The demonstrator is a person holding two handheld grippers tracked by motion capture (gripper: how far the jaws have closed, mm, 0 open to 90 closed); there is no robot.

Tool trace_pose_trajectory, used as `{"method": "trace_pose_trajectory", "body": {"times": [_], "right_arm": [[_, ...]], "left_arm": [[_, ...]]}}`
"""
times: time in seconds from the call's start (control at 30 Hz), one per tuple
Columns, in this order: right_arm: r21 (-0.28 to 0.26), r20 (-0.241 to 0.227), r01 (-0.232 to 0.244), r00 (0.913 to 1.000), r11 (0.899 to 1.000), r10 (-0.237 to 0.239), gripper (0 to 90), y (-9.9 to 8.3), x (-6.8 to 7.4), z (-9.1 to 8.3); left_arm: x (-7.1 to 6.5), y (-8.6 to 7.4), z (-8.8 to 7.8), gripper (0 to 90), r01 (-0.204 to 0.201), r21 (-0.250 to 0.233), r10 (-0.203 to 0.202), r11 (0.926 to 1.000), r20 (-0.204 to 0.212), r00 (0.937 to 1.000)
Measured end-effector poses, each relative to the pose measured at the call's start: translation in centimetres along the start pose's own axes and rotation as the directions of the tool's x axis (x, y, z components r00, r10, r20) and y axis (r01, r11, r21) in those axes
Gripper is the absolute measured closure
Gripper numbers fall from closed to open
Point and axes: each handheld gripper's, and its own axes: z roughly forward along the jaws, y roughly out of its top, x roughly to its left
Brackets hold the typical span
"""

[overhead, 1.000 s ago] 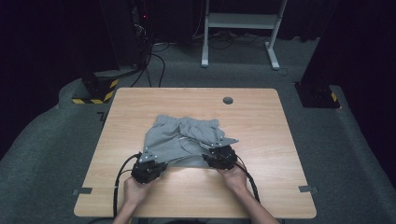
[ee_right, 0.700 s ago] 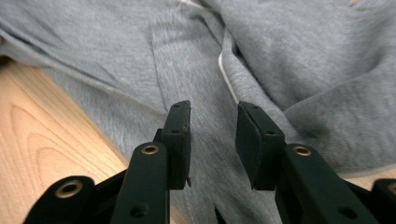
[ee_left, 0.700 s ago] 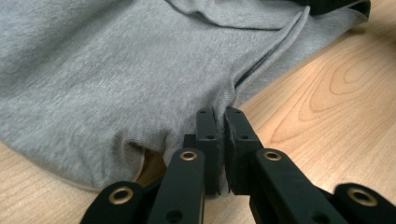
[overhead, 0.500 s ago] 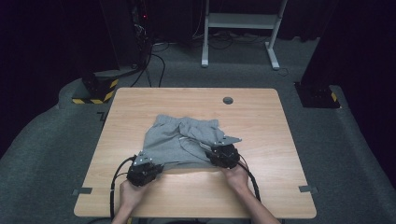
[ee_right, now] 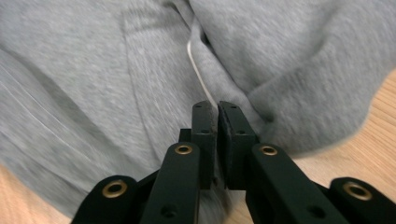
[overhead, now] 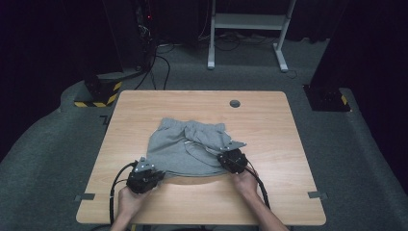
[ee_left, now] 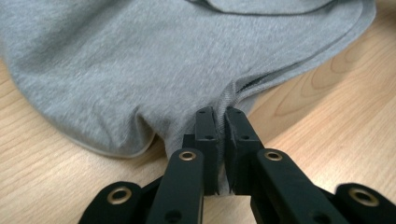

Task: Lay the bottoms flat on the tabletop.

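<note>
Grey shorts [overhead: 190, 147] lie crumpled mid-tabletop [overhead: 269, 120]. At their near-left hem the left hand-held gripper [ee_left: 216, 116] is clamped on the fabric. At their near-right edge the right hand-held gripper [ee_right: 216, 112] has just closed, seemingly pinching cloth beside a white drawstring [ee_right: 198, 70].

My two hand-held matte black two-jaw grippers, the left gripper [overhead: 155, 174] with a small grey three-cornered plate [overhead: 144, 165] on top and the right gripper [overhead: 224, 158] plain black, each trail a looping black cable [overhead: 114, 187], have brass-ringed screw holes [ee_left: 187, 155] on their linkage arms, and my forearms are bare.
</note>
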Motion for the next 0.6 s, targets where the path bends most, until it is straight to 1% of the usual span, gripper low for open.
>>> {"method": "trace_pose_trajectory", "body": {"times": [0.03,0.07,0.13,0.17,0.2,0.23,0.27,0.33,0.37,0.4,0.43,0.47,0.5,0.57,0.6], "right_arm": [[0.0,0.0,0.0,1.0,1.0,0.0,85.8,0.0,0.0,0.0],[0.014,0.004,0.012,0.9999,1.0,-0.012,85.9,-0.2,-0.1,0.1],[0.018,0.003,0.012,0.9999,1.0,-0.012,85.9,-0.4,-0.1,0.1],[0.022,-0.002,0.018,0.9998,1.0,-0.018,84.4,-0.6,-0.2,0.2],[0.017,-0.01,0.012,0.9999,1.0,-0.012,81.2,-0.7,-0.2,0.2],[0.004,-0.021,0.011,0.9997,1.0,-0.011,78.3,-0.7,-0.2,0.1],[-0.007,-0.03,0.011,0.9995,1.0,-0.011,76.7,-0.7,-0.1,0.0],[-0.014,-0.035,0.018,0.9992,1.0,-0.019,75.9,-0.7,0.0,0.0],[-0.022,-0.042,0.031,0.9986,0.999,-0.032,74.6,-0.4,0.3,0.0],[-0.022,-0.047,0.04,0.998,0.999,-0.041,73.9,-0.3,0.5,0.0],[-0.021,-0.05,0.048,0.9975,0.999,-0.049,73.3,0.0,0.7,0.1],[-0.022,-0.054,0.057,0.9969,0.998,-0.058,72.8,0.2,0.9,0.2],[-0.026,-0.06,0.063,0.9961,0.998,-0.065,72.2,0.4,1.1,0.3],[-0.022,-0.066,0.068,0.9954,0.997,-0.069,71.0,0.7,1.6,0.6],[-0.022,-0.066,0.068,0.9954,0.997,-0.069,71.0,0.7,1.6,0.6]], "left_arm": [[0.0,-0.1,0.0,84.6,-0.002,0.003,0.002,1.0,0.0,1.0],[0.0,-0.2,0.0,83.9,0.001,0.012,-0.001,0.9999,-0.002,1.0],[0.1,-0.3,0.1,83.1,0.005,0.013,-0.005,0.9999,-0.002,1.0],[0.0,-0.6,0.2,82.3,0.01,0.012,-0.01,0.9999,0.0,0.9999],[-0.2,-0.7,0.2,81.1,0.016,0.012,-0.016,0.9998,0.005,0.9999],[-0.3,-0.7,0.2,79.6,0.013,0.014,-0.013,0.9998,0.004,0.9999],[-0.4,-0.8,0.1,78.4,0.002,0.017,-0.002,0.9999,0.0,1.0],[-0.5,-0.8,0.0,75.6,0.006,0.014,-0.006,0.9999,-0.001,1.0],[-0.5,-0.6,-0.4,74.2,0.002,0.009,-0.002,1.0,-0.007,1.0],[-0.5,-0.6,-0.5,72.6,0.009,0.002,-0.009,1.0,-0.012,0.9999],[-0.4,-0.5,-0.7,71.0,0.007,-0.002,-0.007,1.0,-0.021,0.9997],[-0.4,-0.5,-0.7,69.7,0.007,-0.002,-0.007,1.0,-0.021,0.9997],[-0.2,-0.3,-1.0,69.0,0.009,-0.011,-0.009,0.9999,-0.034,0.9994],[-0.1,-0.2,-1.3,67.5,0.016,-0.02,-0.017,0.9997,-0.04,0.9991],[-0.1,-0.2,-1.3,67.2,0.016,-0.02,-0.017,0.9997,-0.04,0.9991]]}}
